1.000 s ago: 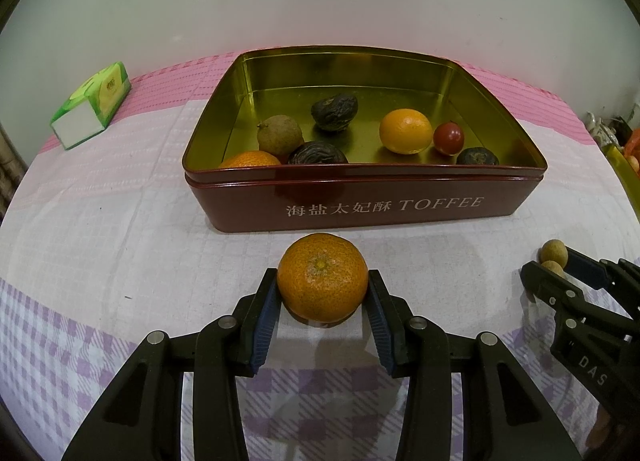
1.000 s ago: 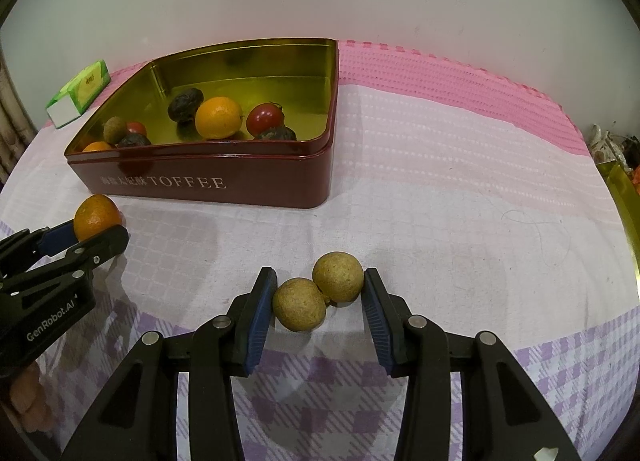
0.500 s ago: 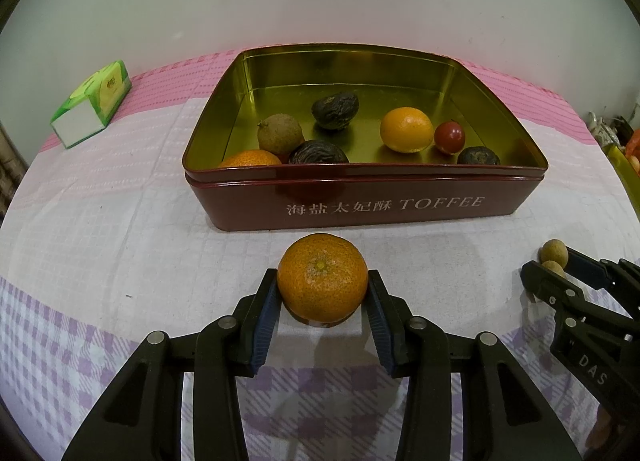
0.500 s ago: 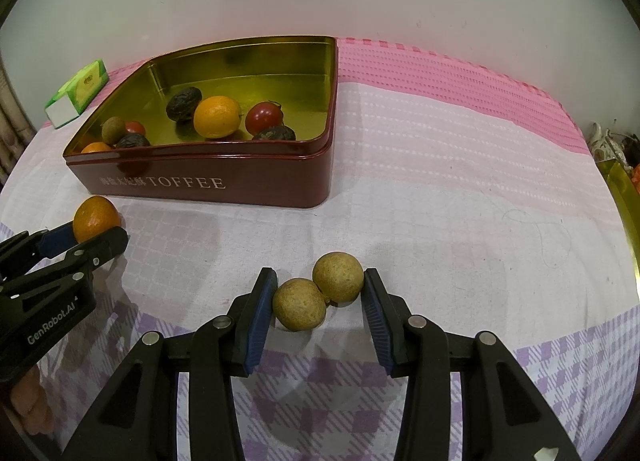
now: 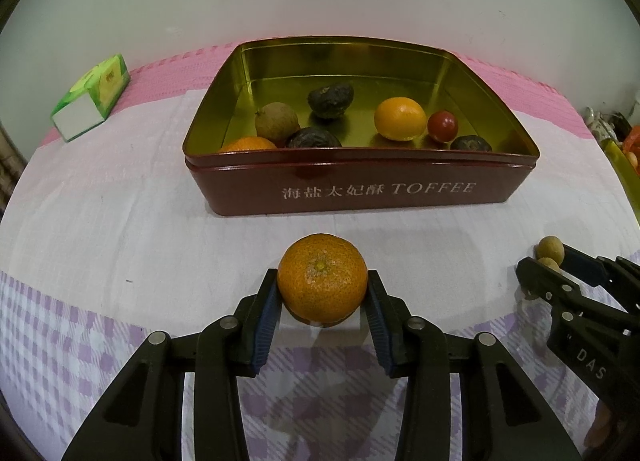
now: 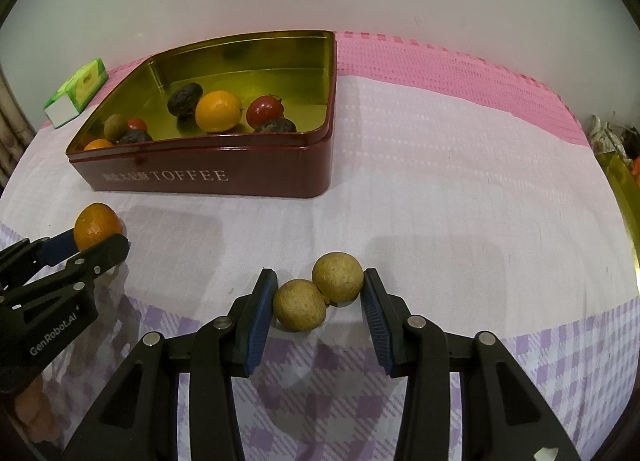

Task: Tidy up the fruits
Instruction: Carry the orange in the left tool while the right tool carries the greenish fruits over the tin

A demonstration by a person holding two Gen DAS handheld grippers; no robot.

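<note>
The left hand-held gripper (image 5: 322,295) clamps the mandarin (image 5: 322,279) on the bench, near the toffee tin (image 5: 360,189). The right hand-held gripper (image 6: 319,297) pinches two longans (image 6: 318,293) together. Lift both straight up and carefully, since the paired longans could slip apart, then clear the tin's near wall.

My feeds are dim and warm, lit from overhead, slightly behind me. The tin (image 5: 360,189) is my landmark: its gold inside glares yellow-green, its lettering reads sharp, and a soft shadow lies on the cloth (image 6: 460,181) just in front of it. Toward me from the tin, the fingers (image 5: 264,313) cast faint double shadows. Fisheye bends the tin's rim, and the corners far from it fall black.
</note>
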